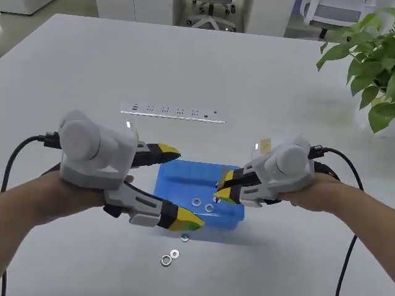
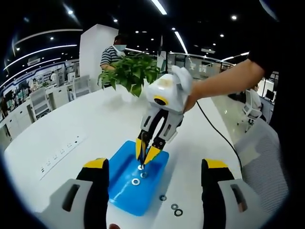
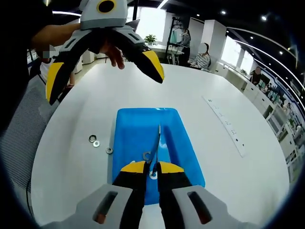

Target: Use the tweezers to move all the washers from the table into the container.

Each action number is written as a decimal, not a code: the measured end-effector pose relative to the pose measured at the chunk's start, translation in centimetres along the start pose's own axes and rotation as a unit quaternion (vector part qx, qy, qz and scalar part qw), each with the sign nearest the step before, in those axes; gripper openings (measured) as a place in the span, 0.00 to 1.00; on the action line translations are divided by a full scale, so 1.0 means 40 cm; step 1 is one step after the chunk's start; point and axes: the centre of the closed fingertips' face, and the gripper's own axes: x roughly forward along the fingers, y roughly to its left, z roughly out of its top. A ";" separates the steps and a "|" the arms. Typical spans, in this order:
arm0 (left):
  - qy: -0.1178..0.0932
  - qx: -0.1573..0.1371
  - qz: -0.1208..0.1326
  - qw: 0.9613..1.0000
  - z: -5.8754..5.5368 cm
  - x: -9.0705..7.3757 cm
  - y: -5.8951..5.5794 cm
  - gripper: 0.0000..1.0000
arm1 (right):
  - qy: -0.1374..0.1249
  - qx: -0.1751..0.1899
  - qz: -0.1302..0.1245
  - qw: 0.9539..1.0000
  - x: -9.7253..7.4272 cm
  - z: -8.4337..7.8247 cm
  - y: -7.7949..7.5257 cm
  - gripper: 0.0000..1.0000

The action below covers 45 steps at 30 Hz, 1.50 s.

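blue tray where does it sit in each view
Head view: tray low, just left of centre.
Left gripper view: tray at the bottom, left of centre.
Right gripper view: tray in the centre, under the tweezers.
Shared landmark: the white power strip nearby.

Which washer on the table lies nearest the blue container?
The lone washer beside the container; the other two washers sit paired, farther out.

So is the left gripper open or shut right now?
Open: the left gripper has its fingers spread wide, holding nothing.
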 end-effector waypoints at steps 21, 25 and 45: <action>0.018 0.037 -0.029 0.999 0.004 0.098 0.037 0.31 | 0.006 -0.002 0.007 1.000 0.011 -0.018 0.001 0.09; 0.024 0.047 -0.035 0.998 0.001 0.116 0.041 0.24 | 0.006 -0.003 0.007 1.000 0.011 -0.018 0.001 0.09; 0.032 0.091 -0.066 0.993 0.015 0.170 0.026 0.07 | 0.010 -0.020 0.012 1.000 0.005 -0.022 0.008 0.09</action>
